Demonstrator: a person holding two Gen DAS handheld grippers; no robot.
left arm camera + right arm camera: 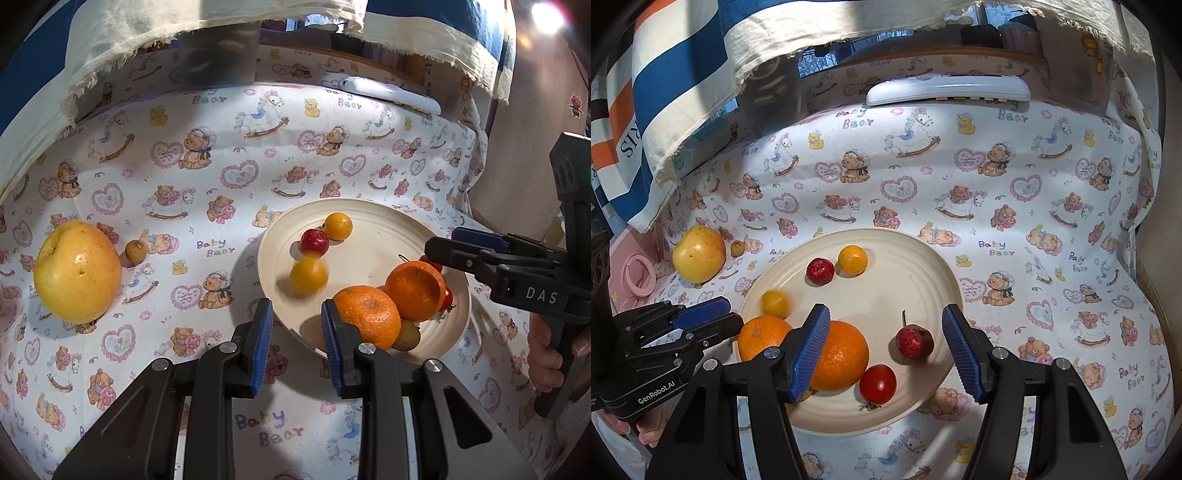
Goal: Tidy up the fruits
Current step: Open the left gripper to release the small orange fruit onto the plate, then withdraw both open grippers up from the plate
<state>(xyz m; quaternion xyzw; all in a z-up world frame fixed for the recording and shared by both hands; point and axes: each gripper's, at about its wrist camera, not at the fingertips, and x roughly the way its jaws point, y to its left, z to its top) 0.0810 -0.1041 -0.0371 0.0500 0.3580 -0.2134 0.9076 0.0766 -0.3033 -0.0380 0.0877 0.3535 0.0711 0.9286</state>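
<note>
A cream plate (388, 236) (923, 273) holds two oranges (369, 317) (842, 354), small yellow fruits (338, 226) (852, 259), a small red fruit (314, 242) (820, 271), a dark red fruit (914, 341) and a tomato (877, 383). One yellow fruit (308, 275) (775, 303) is blurred on the plate. A large yellow apple (77, 271) (699, 253) and a small brown fruit (136, 251) (737, 248) lie on the cloth to the left. My left gripper (296, 349) is open and empty at the plate's near-left rim. My right gripper (886, 354) is open and empty over the plate.
A bear-print cloth (221, 177) (1034, 221) covers the table. A white remote (391, 94) (947, 88) lies at the back. Striped fabric (665, 92) hangs at the back left. A pink item (635, 273) sits at the far left.
</note>
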